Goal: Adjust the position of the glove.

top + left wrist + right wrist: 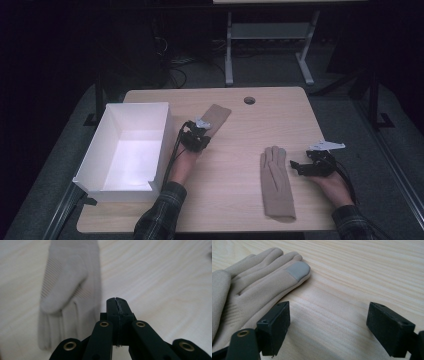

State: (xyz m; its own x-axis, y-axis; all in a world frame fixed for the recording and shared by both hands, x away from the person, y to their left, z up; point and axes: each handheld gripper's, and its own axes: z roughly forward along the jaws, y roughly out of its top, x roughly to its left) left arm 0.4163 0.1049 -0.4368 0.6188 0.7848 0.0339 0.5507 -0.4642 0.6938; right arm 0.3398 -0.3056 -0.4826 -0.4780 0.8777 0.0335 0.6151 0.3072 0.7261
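Note:
Two beige gloves lie flat on the wooden table [240, 130]. One glove [217, 115] [70, 285] lies at the back centre, just right of the white box. My left gripper [201, 126] [116, 302] hovers at that glove's near end with its jaws pressed together and nothing visible between them; in the left gripper view the glove lies to the left of the jaws. The other glove [276, 180] [262, 282] lies front right, fingers pointing away. My right gripper [296, 165] [328, 320] stands open just right of it, over bare wood.
An open white box [162, 135] stands on the left part of the table, beside the left forearm. A round cable hole [249, 100] sits near the table's back edge. Beyond the table are a desk frame [229, 55] and cables on the floor.

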